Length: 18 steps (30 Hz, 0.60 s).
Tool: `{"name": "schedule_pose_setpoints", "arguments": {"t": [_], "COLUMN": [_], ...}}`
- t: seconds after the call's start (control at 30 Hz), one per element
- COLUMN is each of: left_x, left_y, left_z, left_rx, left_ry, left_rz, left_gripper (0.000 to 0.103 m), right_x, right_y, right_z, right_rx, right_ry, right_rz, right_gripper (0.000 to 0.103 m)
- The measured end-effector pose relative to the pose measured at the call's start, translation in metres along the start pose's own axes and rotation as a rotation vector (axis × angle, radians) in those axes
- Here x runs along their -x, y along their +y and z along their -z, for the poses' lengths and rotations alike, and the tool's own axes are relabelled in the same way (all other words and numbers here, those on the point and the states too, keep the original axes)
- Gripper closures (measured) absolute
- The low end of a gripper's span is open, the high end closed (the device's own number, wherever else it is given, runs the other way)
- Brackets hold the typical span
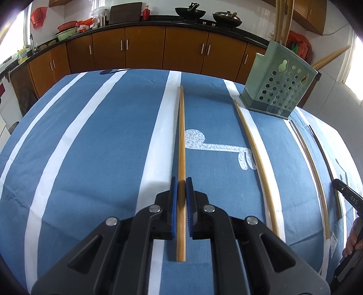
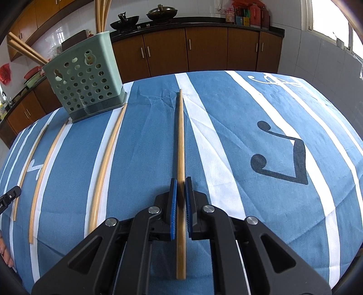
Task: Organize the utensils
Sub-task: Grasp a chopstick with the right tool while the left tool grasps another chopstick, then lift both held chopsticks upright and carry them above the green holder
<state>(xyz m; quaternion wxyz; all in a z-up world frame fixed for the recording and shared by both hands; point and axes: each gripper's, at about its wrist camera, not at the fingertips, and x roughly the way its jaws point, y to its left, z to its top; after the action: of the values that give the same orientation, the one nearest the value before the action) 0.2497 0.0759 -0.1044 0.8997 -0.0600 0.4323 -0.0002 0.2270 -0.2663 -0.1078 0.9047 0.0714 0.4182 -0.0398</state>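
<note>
My left gripper [image 1: 181,181] is shut on a wooden chopstick [image 1: 181,136] that points away from me, low over the blue striped cloth [image 1: 102,147]. In the same way, my right gripper [image 2: 180,181] is shut on another wooden chopstick [image 2: 180,140]. The green perforated utensil holder [image 1: 279,90] stands at the far right in the left wrist view. In the right wrist view the holder [image 2: 86,86] is at the far left. Several chopsticks [image 2: 102,13] stand in it. Two loose chopsticks [image 1: 256,163] [image 1: 315,181] lie on the cloth between the grippers.
The cloth-covered table ends at a far edge [image 2: 226,72], with brown kitchen cabinets [image 1: 145,47] and a counter with woks [image 1: 190,11] behind it. A person's hand [image 1: 354,238] shows at the right edge of the left wrist view.
</note>
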Motion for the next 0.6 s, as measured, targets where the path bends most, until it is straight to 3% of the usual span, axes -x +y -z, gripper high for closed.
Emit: {"name": "schedule_pose_setpoints", "arguments": {"t": [0.3,0.37,0.6], "left_x": [0.006,0.011,0.051], "left_y": [0.001,0.003,0.007], "left_z": [0.005,0.004,-0.016], "left_rx": [-0.009,-0.001,-0.005], "left_ry": [0.02,0.019,-0.094], "left_rz": [0.01,0.015,0.032], "left_gripper": [0.095,0.095,0.095], "right_x": [0.008,0.021,0.063], "right_y": [-0.007,-0.011,-0.026], "right_z": [0.003,-0.001,-0.022], "right_rx": [-0.007,-0.014,-0.048], "right_ry": [-0.001,-0.046,-0.183], "right_rz": [-0.028,-0.034,-0.042], "right_gripper": [0.095,0.095,0.095]}}
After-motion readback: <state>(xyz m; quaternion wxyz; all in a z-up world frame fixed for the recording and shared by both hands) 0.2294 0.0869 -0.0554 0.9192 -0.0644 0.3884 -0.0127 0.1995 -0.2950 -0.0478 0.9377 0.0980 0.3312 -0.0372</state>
